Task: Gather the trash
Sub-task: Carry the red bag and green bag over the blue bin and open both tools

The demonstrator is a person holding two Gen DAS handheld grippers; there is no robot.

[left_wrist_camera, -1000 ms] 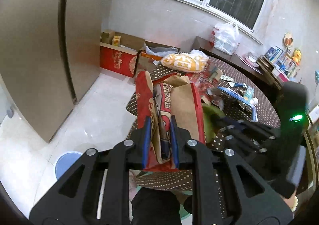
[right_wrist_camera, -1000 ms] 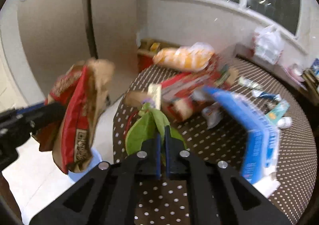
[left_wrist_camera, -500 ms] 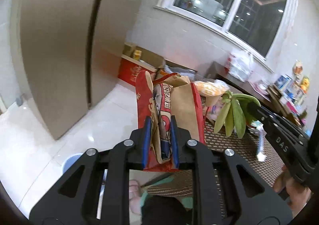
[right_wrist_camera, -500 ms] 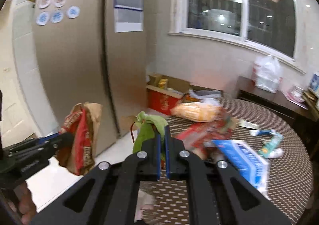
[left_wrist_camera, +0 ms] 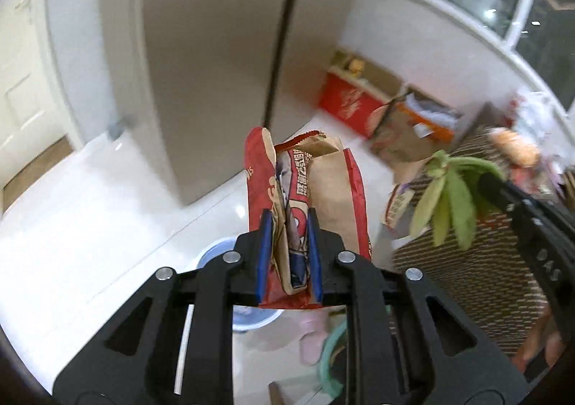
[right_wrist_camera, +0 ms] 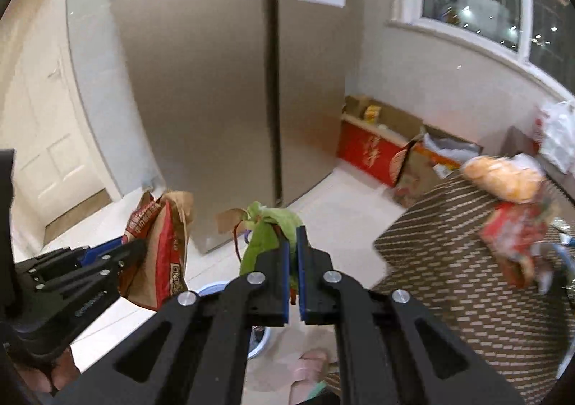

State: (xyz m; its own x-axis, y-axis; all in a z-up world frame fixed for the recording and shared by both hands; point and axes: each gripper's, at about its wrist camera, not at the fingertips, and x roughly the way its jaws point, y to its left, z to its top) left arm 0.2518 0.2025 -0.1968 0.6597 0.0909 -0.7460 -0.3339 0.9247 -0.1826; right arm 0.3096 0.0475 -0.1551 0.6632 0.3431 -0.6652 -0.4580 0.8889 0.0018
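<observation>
The crumpled red and brown paper bag point(left_wrist_camera: 309, 203) is hanging in the air over the white floor point(left_wrist_camera: 107, 211), pinched tight in the left gripper point(left_wrist_camera: 286, 254). Right beside it the right gripper point(right_wrist_camera: 293, 275) is clamping down on a green banana peel point(right_wrist_camera: 267, 229), also up off the bench point(right_wrist_camera: 467, 261). A blue bin point(left_wrist_camera: 212, 254) is sitting on the floor just under both of them, with the big fridge point(right_wrist_camera: 222, 81) standing behind.
</observation>
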